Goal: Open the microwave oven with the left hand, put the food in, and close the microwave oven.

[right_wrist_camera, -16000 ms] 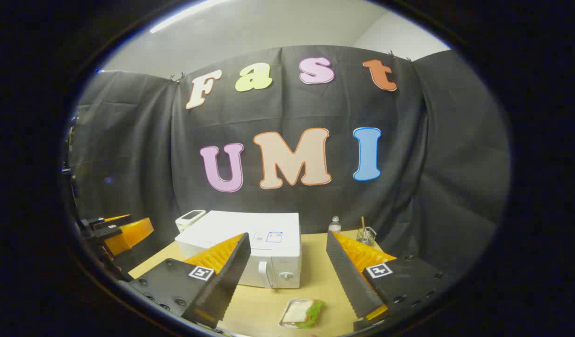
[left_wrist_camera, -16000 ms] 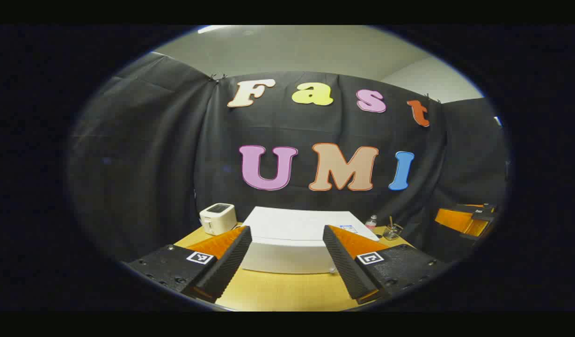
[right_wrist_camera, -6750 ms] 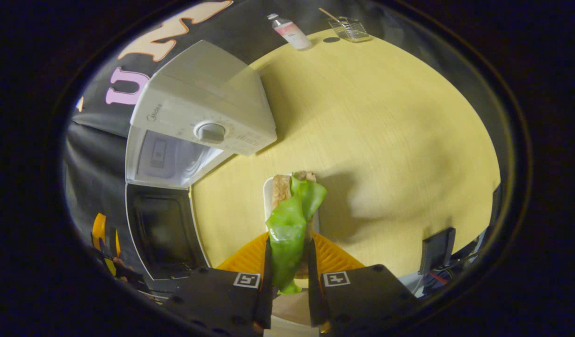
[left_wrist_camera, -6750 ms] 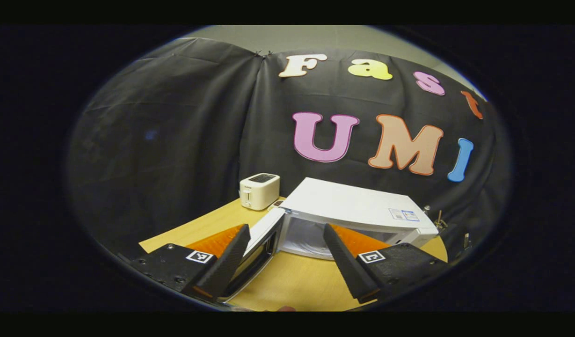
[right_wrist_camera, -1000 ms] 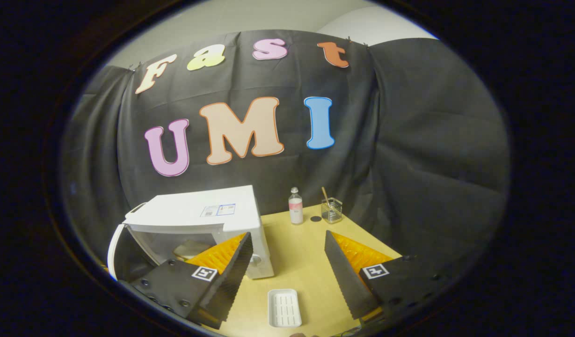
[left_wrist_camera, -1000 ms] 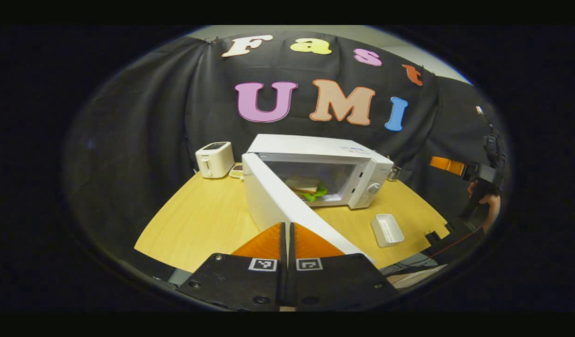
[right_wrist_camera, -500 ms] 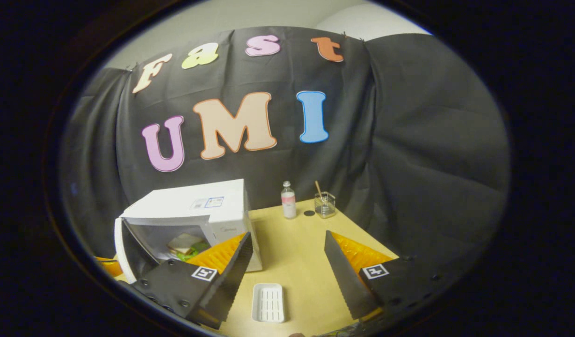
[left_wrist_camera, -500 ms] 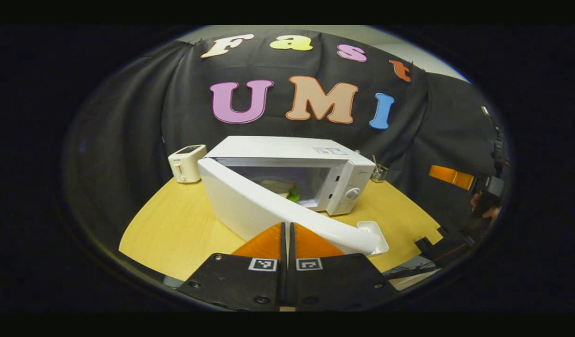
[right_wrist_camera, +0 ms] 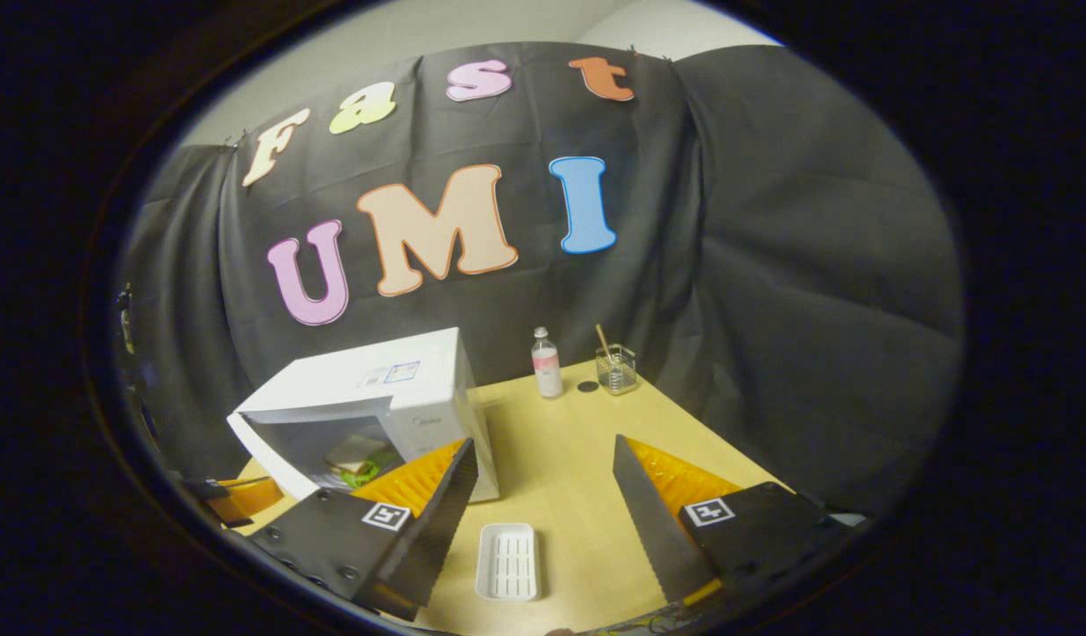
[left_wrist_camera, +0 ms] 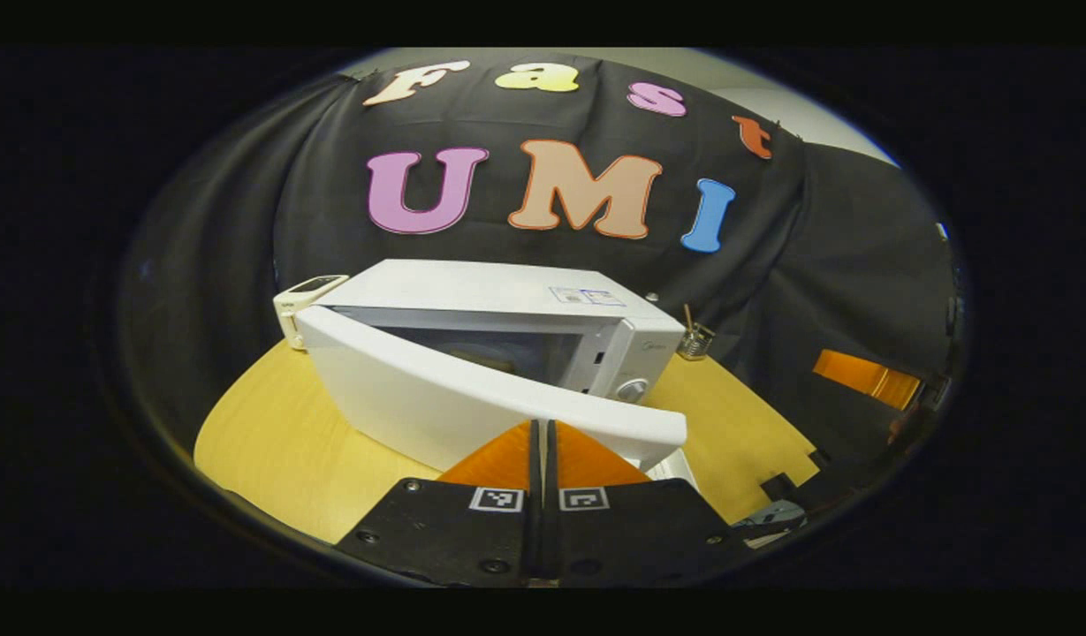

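Observation:
The white microwave [left_wrist_camera: 507, 291] stands on the wooden table [left_wrist_camera: 269, 433] with its door [left_wrist_camera: 436, 397] partly open, at a narrow angle to the body. My left gripper [left_wrist_camera: 543, 446] is shut with nothing between its fingers, and its tips rest against the door's outer face near the free edge. In the right gripper view the sandwich with green lettuce [right_wrist_camera: 361, 459] lies inside the microwave [right_wrist_camera: 392, 380]. My right gripper [right_wrist_camera: 543, 481] is open and empty, held above the table in front of the oven's right side. The left gripper's orange part [right_wrist_camera: 242, 499] shows at the far left.
An empty white tray [right_wrist_camera: 507, 561] lies on the table [right_wrist_camera: 560, 442] between my right fingers. A small bottle [right_wrist_camera: 545, 362] and a glass with a stick [right_wrist_camera: 616, 368] stand at the back. A cream toaster [left_wrist_camera: 308, 291] sits behind the microwave's left side.
The microwave door has swung further toward shut with my shut left gripper against it, and it now hides the sandwich in the left gripper view. My right gripper stays open.

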